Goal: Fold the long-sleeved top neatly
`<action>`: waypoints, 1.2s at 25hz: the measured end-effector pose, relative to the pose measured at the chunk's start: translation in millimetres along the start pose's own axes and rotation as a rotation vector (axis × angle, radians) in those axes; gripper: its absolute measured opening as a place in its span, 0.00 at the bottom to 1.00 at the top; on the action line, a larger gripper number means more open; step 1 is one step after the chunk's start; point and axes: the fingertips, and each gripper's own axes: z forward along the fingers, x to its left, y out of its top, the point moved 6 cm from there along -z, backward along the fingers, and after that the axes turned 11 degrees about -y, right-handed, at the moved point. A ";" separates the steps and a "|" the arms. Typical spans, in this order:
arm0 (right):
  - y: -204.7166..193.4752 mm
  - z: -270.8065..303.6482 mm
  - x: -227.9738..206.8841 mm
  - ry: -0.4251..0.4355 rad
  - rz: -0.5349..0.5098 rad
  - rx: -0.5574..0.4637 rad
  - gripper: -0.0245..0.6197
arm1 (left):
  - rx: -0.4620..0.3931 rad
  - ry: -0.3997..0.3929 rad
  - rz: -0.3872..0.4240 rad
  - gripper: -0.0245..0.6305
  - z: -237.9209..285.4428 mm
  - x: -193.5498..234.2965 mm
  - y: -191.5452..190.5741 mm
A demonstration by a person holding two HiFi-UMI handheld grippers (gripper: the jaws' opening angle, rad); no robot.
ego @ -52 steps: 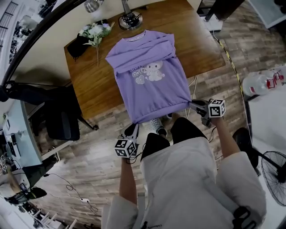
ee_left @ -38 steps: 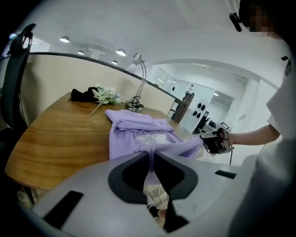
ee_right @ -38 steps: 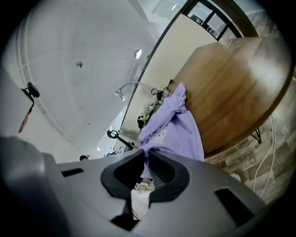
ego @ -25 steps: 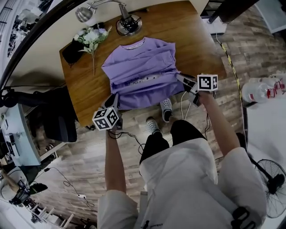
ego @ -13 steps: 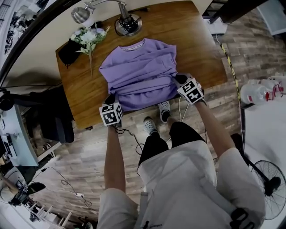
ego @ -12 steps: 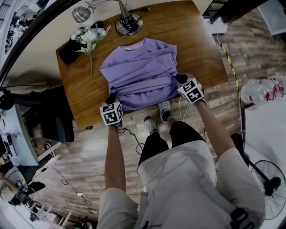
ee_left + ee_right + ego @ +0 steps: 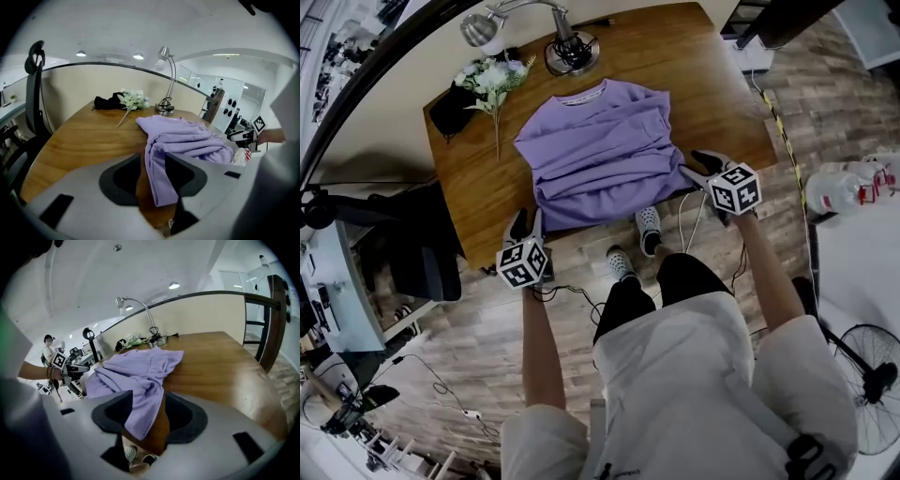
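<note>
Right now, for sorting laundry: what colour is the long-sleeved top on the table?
Lilac long-sleeved top, clearest in head view.

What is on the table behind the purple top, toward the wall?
Behind the purple top are a desk lamp, a bunch of white flowers and a black item. The wooden table beneath the top is covered, so anything there is hidden.

White short-sleeved shirt [image 7: 694, 375]. Black shorts [image 7: 623, 302] past shirt hem, white perforated clogs [image 7: 648, 225] further out. Left gripper [image 7: 525, 223], right gripper [image 7: 698, 165]: grey, black-and-white marker cubes.
</note>
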 end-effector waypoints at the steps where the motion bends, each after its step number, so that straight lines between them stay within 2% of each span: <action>1: -9.0 -4.6 -1.6 -0.003 0.019 0.011 0.39 | 0.002 0.003 -0.022 0.29 -6.9 1.7 -7.4; 5: -50.1 -14.3 -1.6 0.009 0.171 0.048 0.39 | 0.014 -0.005 -0.143 0.29 -21.6 1.2 -42.5; 8: -62.0 -14.5 3.8 0.024 0.283 0.030 0.39 | 0.014 -0.028 -0.199 0.29 -22.9 -7.6 -56.7; 12: -67.0 -6.1 13.1 0.012 0.309 0.020 0.43 | 0.011 -0.038 -0.227 0.29 -13.9 -14.2 -58.7; 14: -71.3 -1.4 18.4 -0.011 0.307 0.034 0.36 | 0.011 -0.017 -0.242 0.28 -10.1 -13.0 -58.7; 16: -75.4 1.2 20.8 -0.033 0.327 0.035 0.19 | 0.028 0.013 -0.245 0.16 -6.3 -11.3 -61.0; 18: -78.6 -0.2 22.3 -0.015 0.376 0.016 0.14 | 0.029 0.027 -0.226 0.10 -6.1 -12.9 -63.2; 21: -80.8 -11.4 25.4 0.036 0.425 -0.035 0.12 | 0.012 0.032 -0.184 0.08 -15.0 -19.1 -67.0; 30: -96.4 -65.2 40.7 0.110 0.389 -0.056 0.10 | -0.040 -0.037 -0.165 0.08 -70.6 -40.6 -80.7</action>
